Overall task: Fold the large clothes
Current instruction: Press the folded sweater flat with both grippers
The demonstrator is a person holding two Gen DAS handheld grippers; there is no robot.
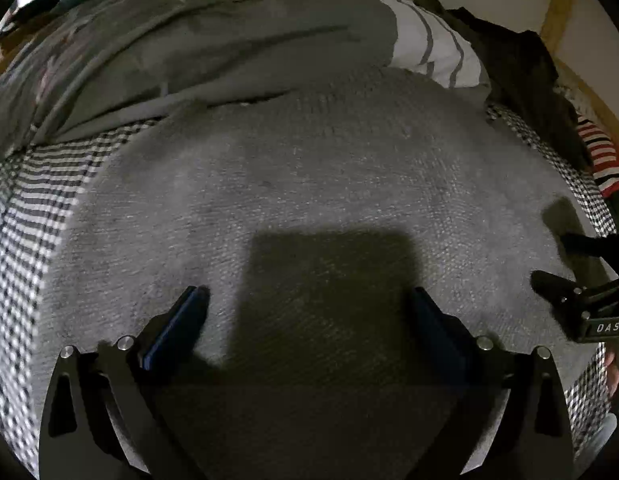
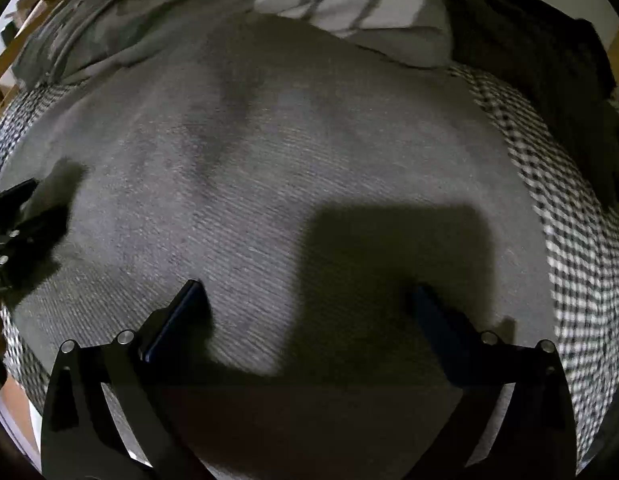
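A large grey knitted garment (image 1: pixel 309 184) lies spread flat on a black-and-white checked bedcover (image 1: pixel 25 216); it also fills the right wrist view (image 2: pixel 293 168). My left gripper (image 1: pixel 307 296) is open and empty just above the garment's near part. My right gripper (image 2: pixel 305 292) is open and empty above the garment too. The right gripper also shows at the right edge of the left wrist view (image 1: pixel 549 258), and the left gripper at the left edge of the right wrist view (image 2: pixel 49 200).
A grey-green duvet (image 1: pixel 169 52) lies bunched behind the garment. A white striped pillow (image 1: pixel 429 44) and dark clothes (image 1: pixel 521 76) lie at the back right. A red-striped cloth (image 1: pixel 601 156) is at the right. The checked cover (image 2: pixel 569 216) shows right of the garment.
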